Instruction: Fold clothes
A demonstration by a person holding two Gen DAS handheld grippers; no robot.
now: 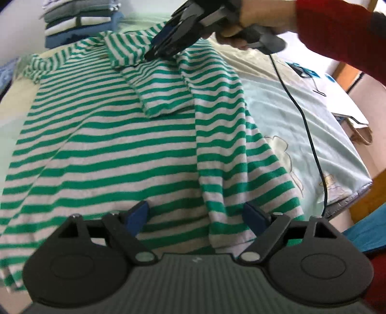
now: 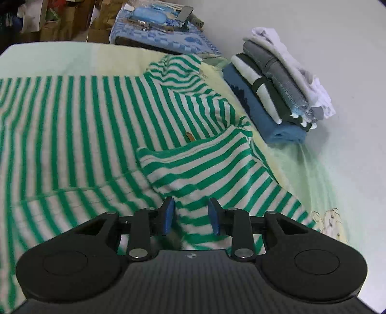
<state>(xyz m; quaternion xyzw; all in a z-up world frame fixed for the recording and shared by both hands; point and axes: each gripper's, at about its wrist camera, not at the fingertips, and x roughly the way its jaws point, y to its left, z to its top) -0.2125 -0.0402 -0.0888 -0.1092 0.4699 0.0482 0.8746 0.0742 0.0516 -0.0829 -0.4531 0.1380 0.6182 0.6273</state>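
Stripes of green and white fill both views: a striped shirt (image 1: 101,135) lies spread flat on a pale green bedsheet (image 1: 284,116). Far left in the left wrist view, one sleeve (image 1: 36,65) of the shirt bunches at the edge of the bed, with a stack of folded clothes (image 1: 77,21) behind it. Low in the middle, the left gripper (image 1: 195,215) hovers over the shirt's lower part with its blue fingers (image 1: 137,215) spread wide and nothing between them. Just right of it runs a lengthwise fold where the shirt's right side lies turned in over the body. Above, the folded-in sleeve (image 1: 164,94) lies across the chest. At top centre the right gripper (image 1: 154,53), held by a hand (image 1: 263,17) in a red sleeve (image 1: 337,36), presses down at the shoulder; the right wrist view shows its jaws parted, with a ridge of striped cloth standing between the pads but not pinched. A black cable (image 1: 304,120) trails from it across the sheet.
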